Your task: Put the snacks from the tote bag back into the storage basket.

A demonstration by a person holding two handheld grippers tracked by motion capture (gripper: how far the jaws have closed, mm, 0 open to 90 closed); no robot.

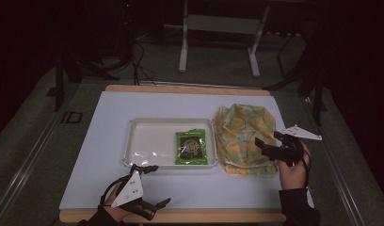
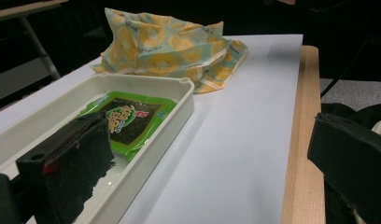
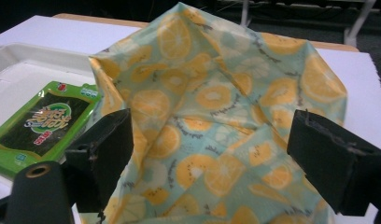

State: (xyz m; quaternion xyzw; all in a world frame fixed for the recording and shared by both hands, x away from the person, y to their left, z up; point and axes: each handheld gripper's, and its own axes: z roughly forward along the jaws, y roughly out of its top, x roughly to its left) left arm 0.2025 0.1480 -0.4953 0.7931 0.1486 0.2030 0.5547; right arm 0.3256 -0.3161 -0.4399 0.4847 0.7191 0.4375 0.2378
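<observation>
While both tongs are held over the near half of the table [image 1: 110,141], nothing is gripped by either. A white sheet is spread across the table, and a strip of its wooden edge is left showing along the near side. At the middle of the sheet a shallow white tray [image 1: 148,141] is set, and a green snack packet [image 1: 194,148] with a dark printed panel is laid flat in the tray's right part, close to its right wall. Just beside the tray on the right, a crumpled cloth bag [image 1: 244,136] printed with orange slices on pale green is seen lying on the sheet; its left edge is close against the tray's rim.

The left tongs [image 1: 152,186] are held at the near left, by the tray's near left corner, with the jaws spread wide apart. In the left gripper view one jaw is seen over the tray's near wall, short of the snack packet [image 2: 128,119], and the other out over the wooden edge; the tray [image 2: 179,100] and the cloth bag [image 2: 170,49] lie beyond.

The right tongs [image 1: 268,143] are held over the bag's right side, jaws wide open. In the right gripper view the cloth bag [image 3: 216,107] is seen between the two jaws, and whether either jaw touches the cloth cannot be told. The snack packet [image 3: 46,123] is seen to the left in the tray [image 3: 20,70].
</observation>
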